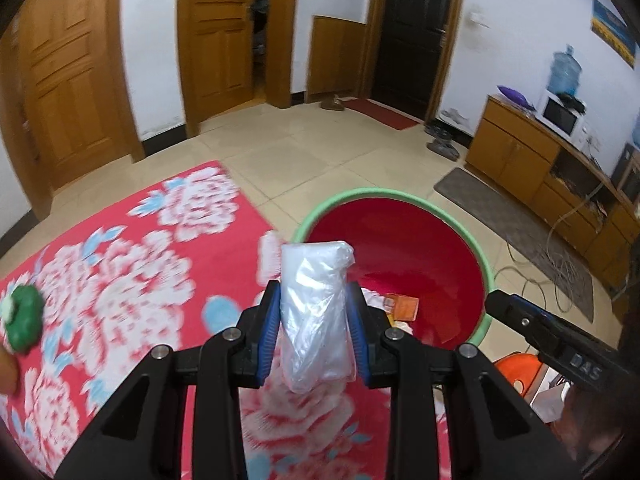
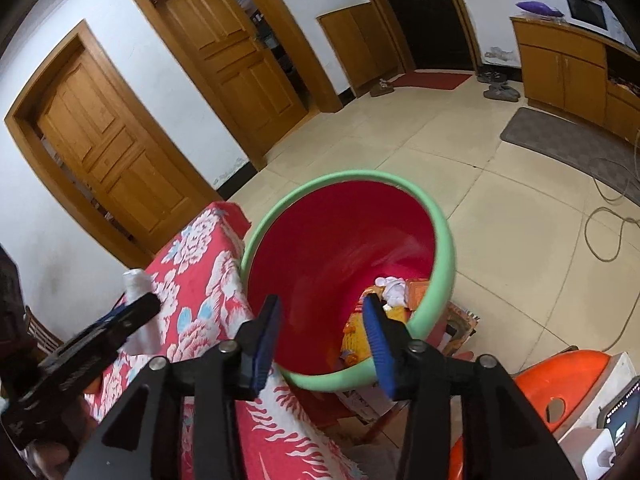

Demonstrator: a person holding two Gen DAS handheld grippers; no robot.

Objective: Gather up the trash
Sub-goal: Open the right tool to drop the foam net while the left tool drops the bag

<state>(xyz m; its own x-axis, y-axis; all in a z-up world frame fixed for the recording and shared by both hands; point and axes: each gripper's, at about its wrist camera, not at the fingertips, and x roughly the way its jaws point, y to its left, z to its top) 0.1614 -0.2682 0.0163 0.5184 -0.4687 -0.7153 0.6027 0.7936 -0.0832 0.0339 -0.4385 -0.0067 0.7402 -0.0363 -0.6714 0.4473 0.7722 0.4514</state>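
My left gripper [image 1: 314, 300] is shut on a white object wrapped in clear plastic film [image 1: 314, 312], held upright over the edge of the red flowered tablecloth [image 1: 120, 280], just left of the bin. The red bin with a green rim [image 1: 394, 194] stands beside the table and holds scraps of orange and white trash [image 1: 404, 307]. In the right wrist view my right gripper [image 2: 322, 318] is open with nothing between its blue pads, hanging over the near rim of the bin [image 2: 442, 256]. The left gripper [image 2: 120, 320] with the white wrapped object [image 2: 138, 284] shows at the left there.
A green round object [image 1: 22, 316] lies on the cloth at far left. An orange stool [image 2: 560, 380] and a white box with a phone [image 2: 616, 420] sit right of the bin. Cables [image 1: 560, 264], a grey mat [image 1: 504, 216] and a wooden cabinet [image 1: 520, 152] line the right side.
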